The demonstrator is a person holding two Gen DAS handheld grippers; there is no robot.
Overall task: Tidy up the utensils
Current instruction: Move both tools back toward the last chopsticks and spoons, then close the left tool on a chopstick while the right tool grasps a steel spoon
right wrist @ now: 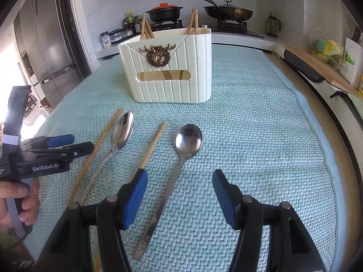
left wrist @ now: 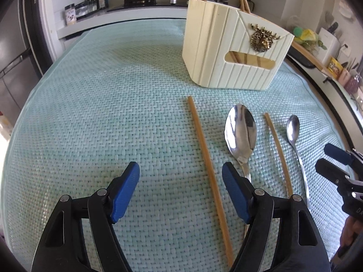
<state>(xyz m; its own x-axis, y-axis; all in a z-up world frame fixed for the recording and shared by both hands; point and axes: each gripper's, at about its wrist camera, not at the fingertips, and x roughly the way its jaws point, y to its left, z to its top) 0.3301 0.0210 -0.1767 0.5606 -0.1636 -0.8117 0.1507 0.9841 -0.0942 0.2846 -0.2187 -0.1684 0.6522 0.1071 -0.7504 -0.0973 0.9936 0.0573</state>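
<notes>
Here, the spread left gripper point(left wrist: 180, 170) straddles the long tan wooden chopstick point(left wrist: 205, 156) (axis running lengthwise between both fingers); the right gripper point(right wrist: 179, 178) is likewise spread.

"GenRobot.AI" stands in white on the left gripper point(right wrist: 68, 145) body.

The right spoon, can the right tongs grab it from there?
Probably yes. The right tongs are open, and the right spoon lies flat on the mat with its handle running between the tips. Nothing covers it; the nearest chopstick lies apart, to its left.
</notes>
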